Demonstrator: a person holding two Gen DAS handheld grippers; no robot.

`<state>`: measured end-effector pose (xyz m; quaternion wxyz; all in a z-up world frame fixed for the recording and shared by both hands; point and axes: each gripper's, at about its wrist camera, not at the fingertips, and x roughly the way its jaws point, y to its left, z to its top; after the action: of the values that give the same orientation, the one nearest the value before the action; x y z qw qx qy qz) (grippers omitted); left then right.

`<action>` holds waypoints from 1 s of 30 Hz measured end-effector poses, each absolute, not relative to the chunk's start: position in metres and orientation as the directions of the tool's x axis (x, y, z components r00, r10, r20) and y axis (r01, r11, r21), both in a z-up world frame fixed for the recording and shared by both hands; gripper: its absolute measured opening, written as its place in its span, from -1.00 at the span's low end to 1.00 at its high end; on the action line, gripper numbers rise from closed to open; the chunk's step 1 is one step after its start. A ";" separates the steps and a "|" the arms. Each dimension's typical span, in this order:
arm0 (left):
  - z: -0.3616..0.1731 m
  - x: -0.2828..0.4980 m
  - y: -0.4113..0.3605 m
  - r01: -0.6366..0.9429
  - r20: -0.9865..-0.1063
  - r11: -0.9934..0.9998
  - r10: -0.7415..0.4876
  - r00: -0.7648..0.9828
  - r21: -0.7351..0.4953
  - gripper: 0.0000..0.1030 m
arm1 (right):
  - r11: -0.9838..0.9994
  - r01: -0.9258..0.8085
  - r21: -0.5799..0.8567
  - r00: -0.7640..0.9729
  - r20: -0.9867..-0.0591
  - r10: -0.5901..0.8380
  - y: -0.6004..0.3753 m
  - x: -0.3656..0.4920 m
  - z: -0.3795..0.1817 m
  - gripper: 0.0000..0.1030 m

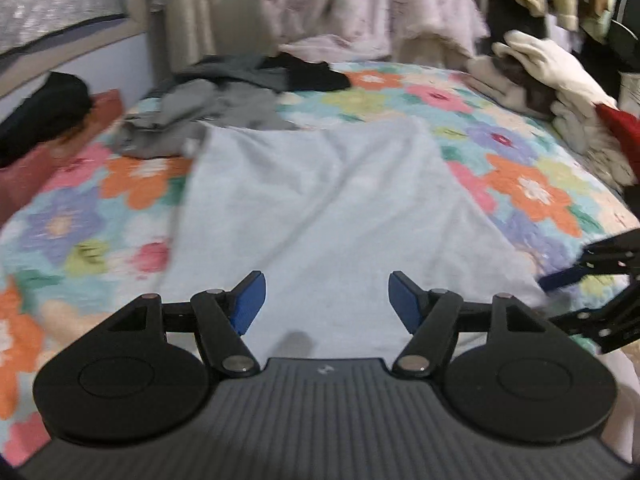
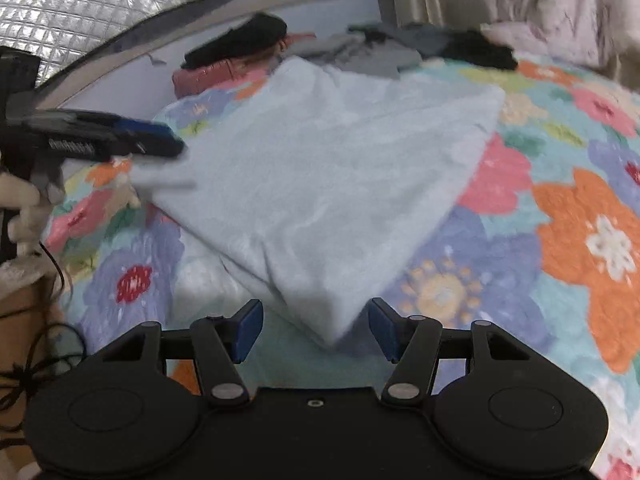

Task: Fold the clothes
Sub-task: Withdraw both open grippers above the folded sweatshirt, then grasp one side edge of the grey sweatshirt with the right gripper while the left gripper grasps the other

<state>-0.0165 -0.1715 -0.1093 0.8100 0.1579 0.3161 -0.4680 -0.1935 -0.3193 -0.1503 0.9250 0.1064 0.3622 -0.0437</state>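
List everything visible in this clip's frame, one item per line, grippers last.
light blue cloth: 1, pale blue, spread mid-bed
floral bedspread: 1, multicoloured, covers the bed
grey clothes: a pile, grey, far left of the bed
black garment: 1, black, far edge, beside the grey pile
cream clothes: a pile, cream and beige, far right
red item: 1, red, right edge
left gripper: open, above the cloth's near edge
right gripper: open, at the cloth's near corner
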 end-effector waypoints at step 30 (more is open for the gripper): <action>-0.121 0.052 -0.063 0.512 -0.782 0.790 -0.538 0.313 -0.338 0.40 | 0.913 0.227 0.340 0.741 -0.669 0.065 -0.347 -0.256 -0.140 -0.15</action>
<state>0.0518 -0.0633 -0.1210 0.8103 -0.0135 0.4882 -0.3239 -0.2556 -0.3473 -0.1403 0.9104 0.2041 0.3572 -0.0444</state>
